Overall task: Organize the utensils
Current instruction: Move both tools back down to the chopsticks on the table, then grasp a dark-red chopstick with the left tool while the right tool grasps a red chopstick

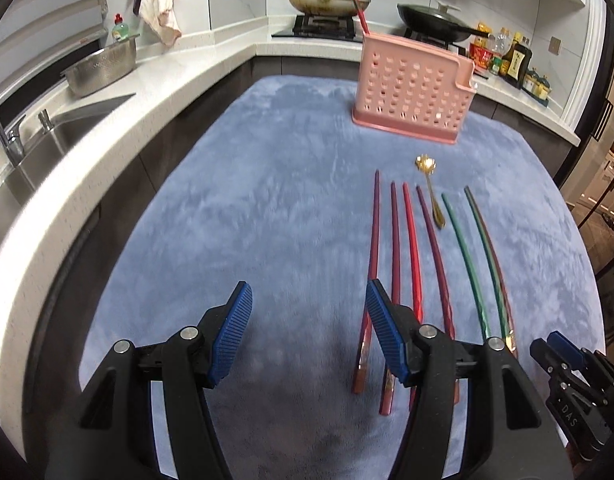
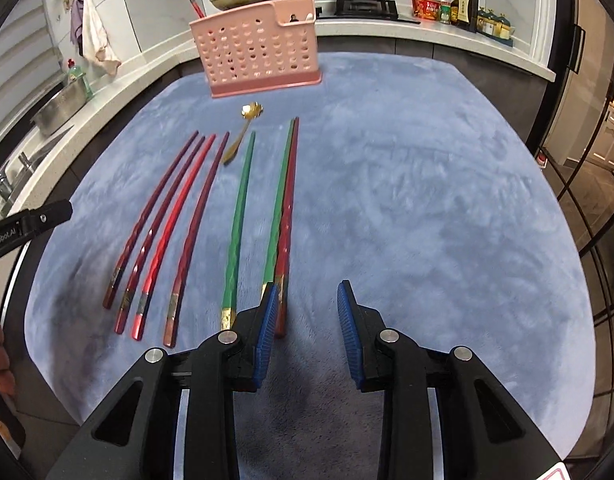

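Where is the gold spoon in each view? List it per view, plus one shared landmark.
Left wrist: spoon right of centre, between the dark red and green chopsticks.
Right wrist: spoon left of centre, upper half.
Shared landmark: the pink holder stands just beyond the spoon's bowl.

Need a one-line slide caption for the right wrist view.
Open right gripper above a blue cloth; red and green chopsticks, gold spoon, pink utensil holder beyond.

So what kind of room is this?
Most likely a home kitchen. Two lidded pans sit on a gas stove at the back, a steel sink with a tap is set in the counter, and sauce bottles stand by the wall.
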Action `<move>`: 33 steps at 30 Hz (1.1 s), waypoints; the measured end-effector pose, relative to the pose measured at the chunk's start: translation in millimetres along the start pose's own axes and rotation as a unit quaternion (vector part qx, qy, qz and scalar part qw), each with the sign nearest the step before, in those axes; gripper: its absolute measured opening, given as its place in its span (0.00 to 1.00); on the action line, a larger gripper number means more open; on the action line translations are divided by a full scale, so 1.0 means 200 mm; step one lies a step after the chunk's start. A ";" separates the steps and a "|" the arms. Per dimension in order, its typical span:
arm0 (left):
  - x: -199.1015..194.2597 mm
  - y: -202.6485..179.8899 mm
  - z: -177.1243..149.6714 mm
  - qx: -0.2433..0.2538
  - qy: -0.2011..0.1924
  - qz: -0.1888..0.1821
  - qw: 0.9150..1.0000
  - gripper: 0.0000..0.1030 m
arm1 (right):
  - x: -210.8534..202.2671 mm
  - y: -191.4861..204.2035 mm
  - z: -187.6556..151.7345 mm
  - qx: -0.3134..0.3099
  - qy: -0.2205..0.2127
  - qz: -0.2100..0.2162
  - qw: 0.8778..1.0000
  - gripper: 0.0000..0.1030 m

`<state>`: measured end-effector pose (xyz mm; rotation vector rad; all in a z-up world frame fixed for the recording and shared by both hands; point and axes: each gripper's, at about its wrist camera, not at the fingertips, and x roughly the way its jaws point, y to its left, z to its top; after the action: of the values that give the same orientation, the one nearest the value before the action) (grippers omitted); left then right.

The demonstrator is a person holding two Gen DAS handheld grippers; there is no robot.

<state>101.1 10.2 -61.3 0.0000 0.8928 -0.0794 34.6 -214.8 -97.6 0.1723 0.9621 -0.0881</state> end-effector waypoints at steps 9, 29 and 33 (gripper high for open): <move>0.07 -0.02 -0.09 0.001 0.024 -0.003 1.000 0.55 | 0.06 0.02 -0.04 0.002 0.016 0.005 1.000 0.18; 0.13 -0.02 -0.19 -0.006 0.053 -0.025 0.998 0.55 | 0.11 -0.01 -0.04 0.024 0.018 0.006 1.000 0.06; 0.14 -0.03 -0.21 -0.005 0.060 -0.032 0.998 0.57 | 0.09 -0.05 -0.04 0.037 0.017 0.005 0.999 0.06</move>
<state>85.1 3.2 -110.1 -0.0331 1.0126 -0.1354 37.3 -223.0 -118.1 0.2468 0.9920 -0.1123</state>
